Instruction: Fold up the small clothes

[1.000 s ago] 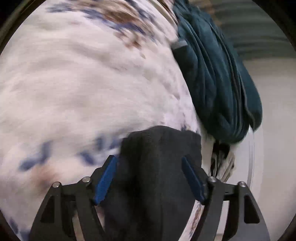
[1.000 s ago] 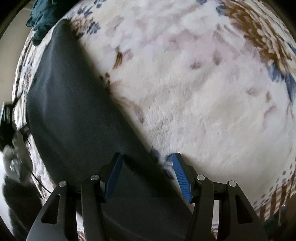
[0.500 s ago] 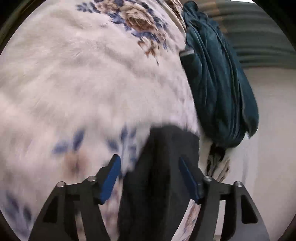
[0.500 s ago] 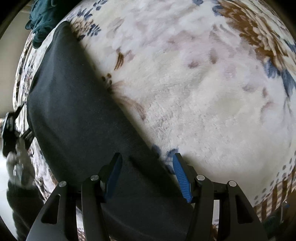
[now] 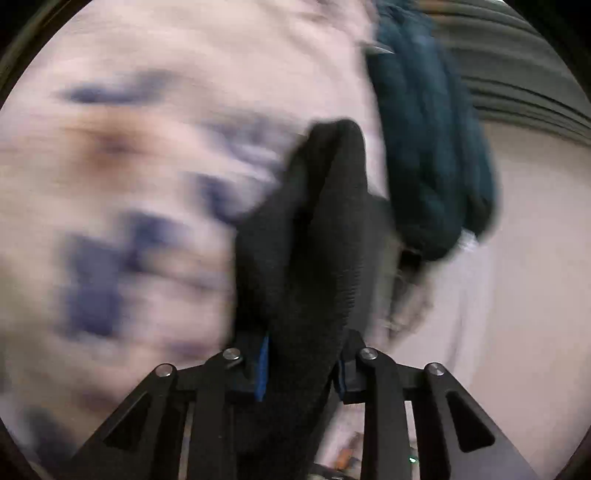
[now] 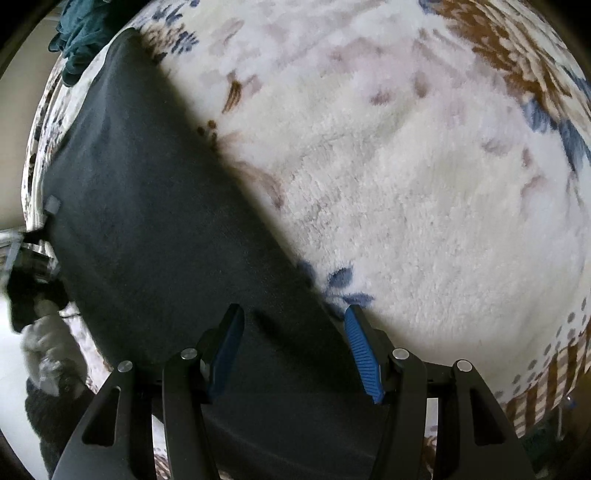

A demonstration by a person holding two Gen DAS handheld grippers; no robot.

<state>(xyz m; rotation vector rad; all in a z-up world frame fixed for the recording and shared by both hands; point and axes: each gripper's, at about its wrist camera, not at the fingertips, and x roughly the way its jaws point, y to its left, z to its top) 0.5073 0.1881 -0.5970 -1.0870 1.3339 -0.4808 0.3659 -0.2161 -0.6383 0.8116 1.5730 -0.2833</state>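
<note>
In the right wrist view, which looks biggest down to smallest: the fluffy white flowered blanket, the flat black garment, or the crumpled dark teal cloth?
As they look in this view:
1. Fluffy white flowered blanket
2. Flat black garment
3. Crumpled dark teal cloth

The teal cloth lies farthest away, at the frame's edge and partly cut off, so its true size is unsure.

- Floral blanket [image 5: 147, 184], left wrist view: motion-blurred, pattern unreadable.
- Left claw [image 5: 301, 365]: blue pads mostly buried in black garment [image 5: 314, 258].
- Teal cloth [image 6: 77, 33], right wrist view, 11 o'clock: cut by the picture's edge.
- Blurred grey-white object [image 6: 48, 347], 8 o'clock: unidentifiable.
</note>
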